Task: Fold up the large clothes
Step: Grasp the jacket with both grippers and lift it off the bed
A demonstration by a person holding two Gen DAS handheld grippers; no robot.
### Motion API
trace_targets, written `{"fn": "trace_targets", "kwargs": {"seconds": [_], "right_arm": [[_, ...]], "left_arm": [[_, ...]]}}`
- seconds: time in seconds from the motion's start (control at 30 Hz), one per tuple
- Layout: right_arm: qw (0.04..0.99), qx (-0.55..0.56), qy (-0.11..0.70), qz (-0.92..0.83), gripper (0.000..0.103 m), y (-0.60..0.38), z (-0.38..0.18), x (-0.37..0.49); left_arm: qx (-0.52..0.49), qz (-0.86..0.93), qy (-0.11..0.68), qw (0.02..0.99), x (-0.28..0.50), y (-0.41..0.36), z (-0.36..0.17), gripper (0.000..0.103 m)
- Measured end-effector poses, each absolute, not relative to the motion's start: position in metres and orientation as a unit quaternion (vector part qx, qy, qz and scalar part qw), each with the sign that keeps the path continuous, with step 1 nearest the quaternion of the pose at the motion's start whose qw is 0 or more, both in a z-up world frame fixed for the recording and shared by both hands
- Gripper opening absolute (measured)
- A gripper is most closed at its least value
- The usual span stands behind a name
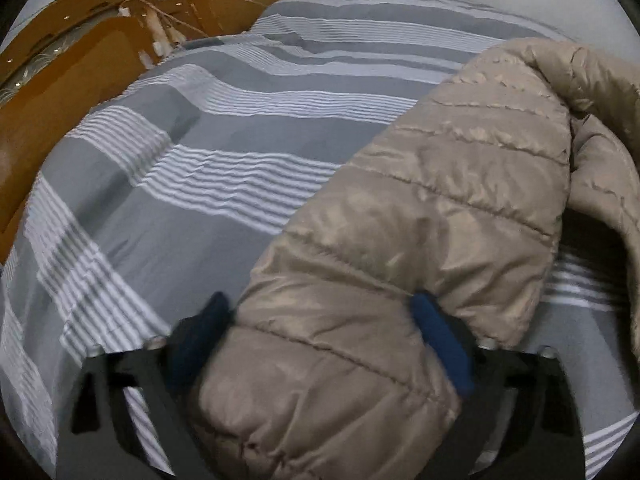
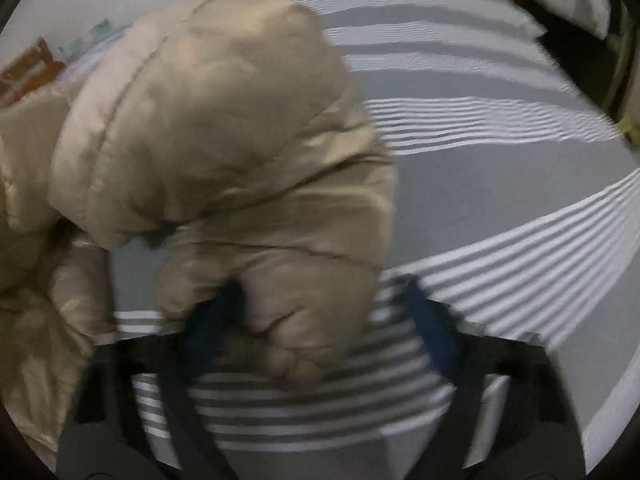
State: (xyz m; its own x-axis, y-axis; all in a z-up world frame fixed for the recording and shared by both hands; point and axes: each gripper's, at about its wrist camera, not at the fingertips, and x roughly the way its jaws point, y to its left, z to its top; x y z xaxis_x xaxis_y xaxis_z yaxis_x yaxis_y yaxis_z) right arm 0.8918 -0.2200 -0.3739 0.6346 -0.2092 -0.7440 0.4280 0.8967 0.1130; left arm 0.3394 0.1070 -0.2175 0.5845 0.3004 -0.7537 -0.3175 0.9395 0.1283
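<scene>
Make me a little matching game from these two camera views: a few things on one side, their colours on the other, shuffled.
Things:
1. puffer jacket
2. bedspread
3. headboard
4. gripper fingers

Colours:
A. grey with white stripes
B. dark blue
C. beige
D. orange-brown

Pairs: 1-C, 2-A, 3-D, 4-B

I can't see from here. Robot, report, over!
Left gripper astride jacket; grip unclear. Right gripper open around jacket end. Jacket bunched on bed. Nothing blocking.
</scene>
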Motion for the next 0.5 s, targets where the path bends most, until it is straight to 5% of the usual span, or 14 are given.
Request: {"fn": "trace_targets", "kwargs": {"seconds": [0.1, 0.17, 0.3, 0.5], "right_arm": [[0.901, 0.109, 0.384, -0.17, 0.029, -0.216, -0.365, 0.889], [0.902, 0.096, 0.374, -0.19, 0.025, -0.223, -0.357, 0.879], [0.89, 0.09, 0.347, -0.281, 0.023, -0.273, -0.331, 0.836], [0.849, 0.096, 0.342, -0.391, 0.023, -0.384, -0.305, 0.766]], "left_arm": [[0.004, 0.152, 0.417, 0.896, 0.348, 0.101, -0.215, 0.049], [0.009, 0.151, 0.413, 0.898, 0.355, 0.101, -0.213, 0.032], [0.001, 0.182, 0.399, 0.899, 0.362, 0.129, -0.202, 0.021], [0.011, 0.278, 0.361, 0.89, 0.378, 0.217, -0.163, 0.019]]}}
